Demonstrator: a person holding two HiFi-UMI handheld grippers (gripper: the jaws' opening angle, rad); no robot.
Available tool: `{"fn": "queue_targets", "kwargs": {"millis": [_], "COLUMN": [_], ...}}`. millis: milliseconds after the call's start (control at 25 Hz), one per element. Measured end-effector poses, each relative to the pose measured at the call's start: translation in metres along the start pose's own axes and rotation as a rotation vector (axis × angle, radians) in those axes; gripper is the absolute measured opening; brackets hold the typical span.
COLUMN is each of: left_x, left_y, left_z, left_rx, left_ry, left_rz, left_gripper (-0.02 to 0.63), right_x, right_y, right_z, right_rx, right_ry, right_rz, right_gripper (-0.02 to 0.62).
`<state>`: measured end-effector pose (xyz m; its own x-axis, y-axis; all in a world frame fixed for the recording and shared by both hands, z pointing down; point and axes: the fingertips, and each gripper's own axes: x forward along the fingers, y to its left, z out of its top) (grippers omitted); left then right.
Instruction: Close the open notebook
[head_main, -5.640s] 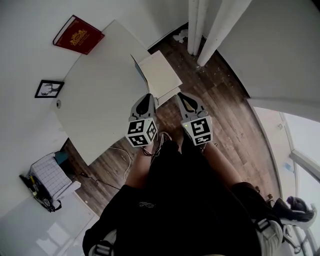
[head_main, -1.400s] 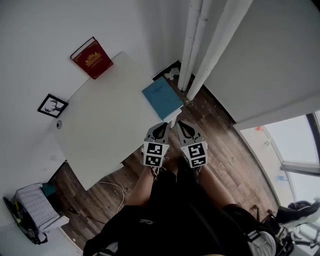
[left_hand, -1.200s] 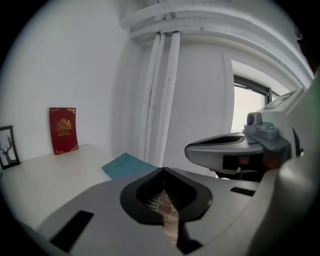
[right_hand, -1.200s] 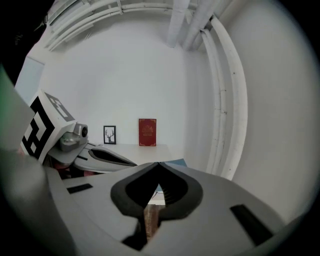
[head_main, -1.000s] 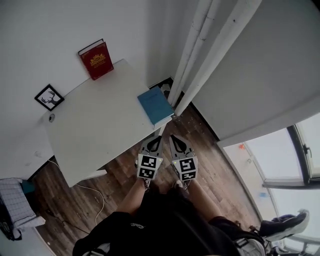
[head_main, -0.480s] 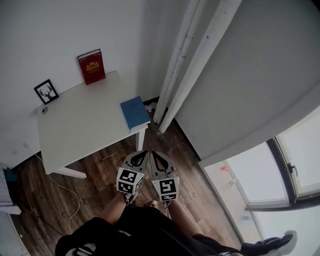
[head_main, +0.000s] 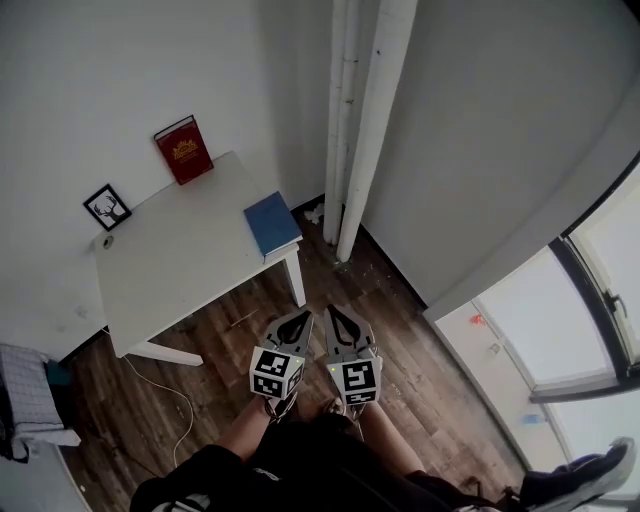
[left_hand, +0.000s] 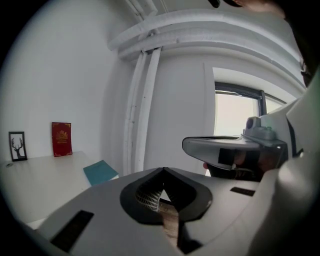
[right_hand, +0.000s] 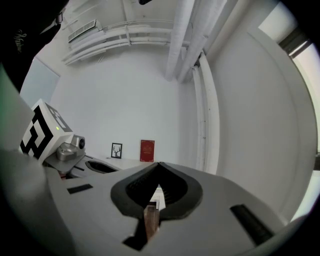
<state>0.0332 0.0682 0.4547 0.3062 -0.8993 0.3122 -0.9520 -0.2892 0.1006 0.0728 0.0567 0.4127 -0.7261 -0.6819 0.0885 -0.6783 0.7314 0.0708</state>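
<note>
The notebook (head_main: 272, 222) lies closed, blue cover up, on the near right corner of the white table (head_main: 170, 260). In the left gripper view the notebook (left_hand: 101, 171) shows small and far off. My left gripper (head_main: 300, 318) and right gripper (head_main: 335, 313) hang side by side over the wood floor, well short of the table and close to the person's legs. Both pairs of jaws meet at their tips with nothing between them, as the left gripper (left_hand: 162, 170) and the right gripper (right_hand: 159, 164) each show in their own view.
A red book (head_main: 183, 149) and a small framed deer picture (head_main: 107, 206) stand against the wall at the table's back. White pipes (head_main: 350, 120) run up the corner beside the table. A cable (head_main: 170, 400) lies on the floor at the left; a window is at the lower right.
The notebook, open with white pages in the earliest frame, is closed. Both grippers have drawn back from the table's corner together and now hang over the floor, farther from it.
</note>
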Motion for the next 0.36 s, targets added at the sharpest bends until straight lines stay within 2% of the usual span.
{"fn": "queue_targets", "kwargs": {"millis": [360], "left_x": [0.020], "left_y": [-0.027], "left_z": [0.007], "left_rx": [0.056], "left_ry": [0.027], "left_rz": [-0.065], "left_gripper": [0.003], "right_x": [-0.010], "right_y": [-0.030], "right_z": [0.001], "right_rx": [-0.007], "right_ry": [0.001], "right_rz": [-0.054], "right_gripper": [0.021]}}
